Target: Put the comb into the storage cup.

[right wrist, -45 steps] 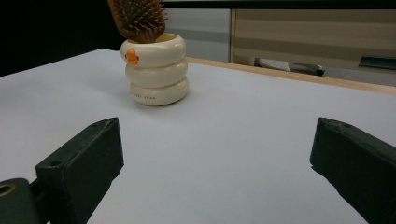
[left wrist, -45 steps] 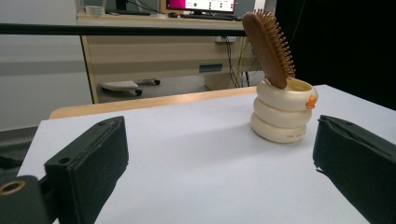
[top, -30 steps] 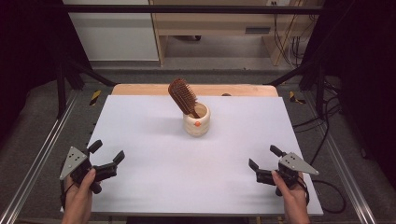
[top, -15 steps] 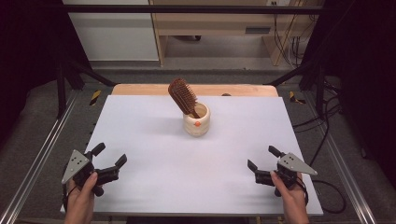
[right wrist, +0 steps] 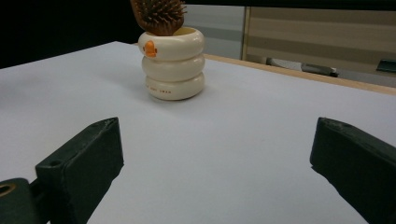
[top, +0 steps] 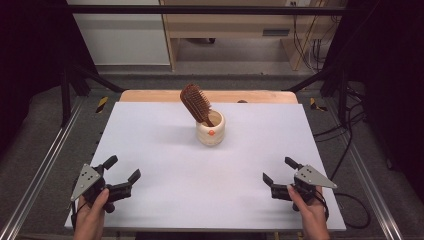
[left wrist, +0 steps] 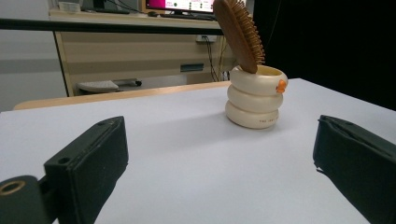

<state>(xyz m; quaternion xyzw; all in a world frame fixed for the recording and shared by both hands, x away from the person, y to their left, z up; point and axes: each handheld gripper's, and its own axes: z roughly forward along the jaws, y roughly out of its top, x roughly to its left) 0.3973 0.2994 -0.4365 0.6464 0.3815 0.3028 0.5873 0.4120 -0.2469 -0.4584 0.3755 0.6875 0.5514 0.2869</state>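
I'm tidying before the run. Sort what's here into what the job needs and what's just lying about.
Job: brush, standing in the cup; left tool and right tool, both open.
Lying about: yellow-black pieces on the floor, cables.

White table (top: 160, 150), wooden far edge

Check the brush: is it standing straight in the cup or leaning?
Leaning. The brush stands handle-down in the cup, its head tilted toward the table's far left and resting against the rim.
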